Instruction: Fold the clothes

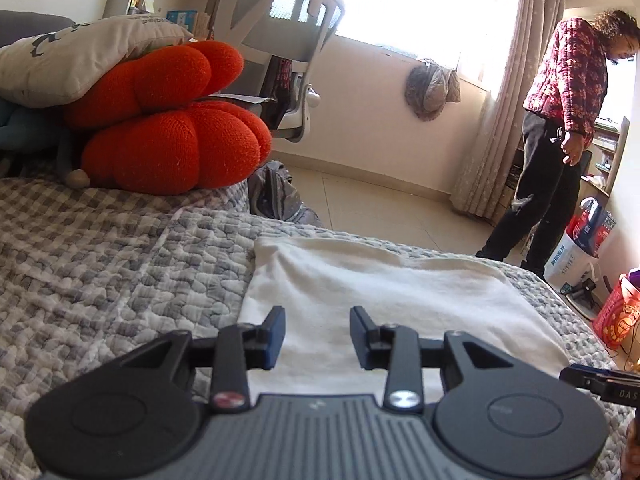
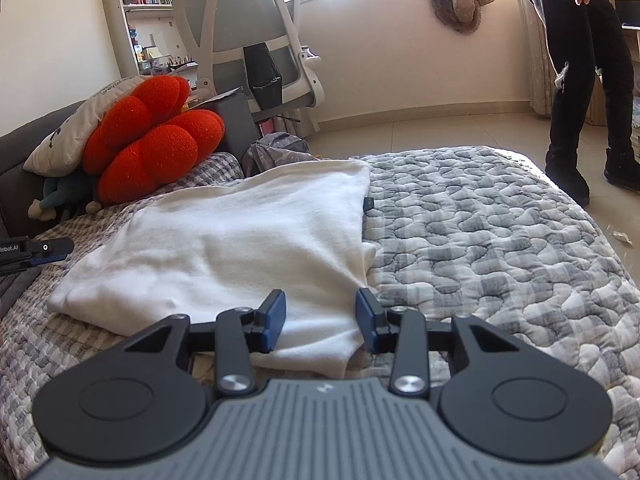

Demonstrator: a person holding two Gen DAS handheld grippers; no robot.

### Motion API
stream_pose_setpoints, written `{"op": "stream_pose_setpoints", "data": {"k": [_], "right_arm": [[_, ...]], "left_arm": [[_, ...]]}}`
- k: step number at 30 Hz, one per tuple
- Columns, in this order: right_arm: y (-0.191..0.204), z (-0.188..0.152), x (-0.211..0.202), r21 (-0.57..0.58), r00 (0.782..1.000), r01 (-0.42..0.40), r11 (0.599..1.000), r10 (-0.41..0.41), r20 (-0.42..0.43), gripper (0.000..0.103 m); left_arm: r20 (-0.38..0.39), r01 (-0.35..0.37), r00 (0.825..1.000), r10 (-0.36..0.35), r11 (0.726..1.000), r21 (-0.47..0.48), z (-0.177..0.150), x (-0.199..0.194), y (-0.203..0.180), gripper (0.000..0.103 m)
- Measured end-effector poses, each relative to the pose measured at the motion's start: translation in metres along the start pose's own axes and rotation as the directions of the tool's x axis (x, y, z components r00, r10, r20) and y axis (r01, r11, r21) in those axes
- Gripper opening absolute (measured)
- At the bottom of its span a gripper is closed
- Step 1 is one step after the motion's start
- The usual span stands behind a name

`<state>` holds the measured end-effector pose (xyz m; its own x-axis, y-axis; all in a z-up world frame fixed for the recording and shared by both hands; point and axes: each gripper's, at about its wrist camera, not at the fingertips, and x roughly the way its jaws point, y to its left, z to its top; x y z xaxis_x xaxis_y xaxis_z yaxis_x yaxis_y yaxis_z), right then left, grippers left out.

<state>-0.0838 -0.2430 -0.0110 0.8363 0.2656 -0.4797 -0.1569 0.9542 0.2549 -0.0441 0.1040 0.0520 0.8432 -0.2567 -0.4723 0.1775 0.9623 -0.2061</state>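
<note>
A white folded garment (image 1: 380,292) lies flat on the grey checked quilt (image 1: 120,280) of a bed. My left gripper (image 1: 317,320) hovers over the garment's near left edge, open, with no cloth pinched between its blue pads. In the right wrist view the same garment (image 2: 240,240) spreads away to the left. My right gripper (image 2: 320,304) stands open above its near right corner, where the cloth lies below the fingers. Each view catches the other gripper at its edge: the right one (image 1: 600,384) and the left one (image 2: 36,250).
A red knitted cushion (image 1: 172,120) and a beige pillow (image 1: 80,56) are piled at the bed's far left. Beyond the bed are an office chair (image 1: 288,40) and a grey bag (image 1: 276,196) on the floor. A person (image 1: 560,120) stands by the window, with bags (image 1: 588,240) nearby.
</note>
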Motion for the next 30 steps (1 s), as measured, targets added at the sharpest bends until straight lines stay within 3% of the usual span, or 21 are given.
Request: {"op": "stream_pose_setpoints", "data": {"k": [4,7,8,9,10,12,15,19,21,27,30], "right_arm": [[0.0,0.0,0.0,0.005,1.0,-0.003,1.0,0.003,0.002,0.04],[-0.001,0.0,-0.001,0.008,1.0,-0.005,1.0,0.005,0.003,0.04],[-0.001,-0.001,-0.001,0.008,1.0,-0.004,1.0,0.004,0.003,0.04],[0.0,-0.001,-0.001,0.007,1.0,-0.004,1.0,0.004,0.003,0.04],[0.0,-0.001,-0.001,0.007,1.0,-0.003,1.0,0.003,0.004,0.04],[0.0,0.0,-0.001,0.006,1.0,-0.002,1.0,0.002,0.004,0.04],[-0.001,0.0,-0.001,0.01,1.0,-0.005,1.0,0.005,0.006,0.04],[-0.001,0.0,-0.001,0.008,1.0,-0.003,1.0,0.003,0.006,0.04],[0.0,0.0,-0.001,0.001,1.0,0.003,1.0,-0.003,0.006,0.04],[0.001,0.0,0.0,-0.004,1.0,0.008,1.0,-0.008,0.004,0.04],[0.002,0.0,0.0,-0.008,1.0,0.012,1.0,-0.012,0.002,0.04]], "left_arm": [[-0.086,0.062,0.995,-0.054,0.994,0.087,0.019,0.04,-0.043,0.044],[-0.159,0.049,0.987,-0.034,0.994,0.094,0.019,0.071,-0.058,0.043],[-0.184,0.026,0.983,-0.008,0.995,0.095,0.017,0.081,-0.059,0.027],[-0.208,0.002,0.978,0.018,0.995,0.096,0.015,0.091,-0.06,0.001],[-0.222,-0.011,0.975,0.031,0.996,0.087,0.012,0.096,-0.058,0.0],[-0.203,-0.007,0.979,0.013,0.999,0.031,0.011,0.091,-0.042,0.0],[-0.091,-0.078,0.993,0.073,0.995,-0.059,0.033,0.061,0.002,0.0],[-0.037,-0.224,0.975,0.221,0.946,-0.237,0.06,0.035,0.079,0.0],[-0.048,-0.247,0.969,0.243,0.926,-0.286,0.062,0.027,0.103,0.0],[-0.092,-0.101,0.992,0.088,0.983,-0.154,0.013,0.013,0.061,0.003],[-0.119,-0.01,0.993,-0.003,0.994,-0.111,-0.011,0.017,0.036,0.006]]}}
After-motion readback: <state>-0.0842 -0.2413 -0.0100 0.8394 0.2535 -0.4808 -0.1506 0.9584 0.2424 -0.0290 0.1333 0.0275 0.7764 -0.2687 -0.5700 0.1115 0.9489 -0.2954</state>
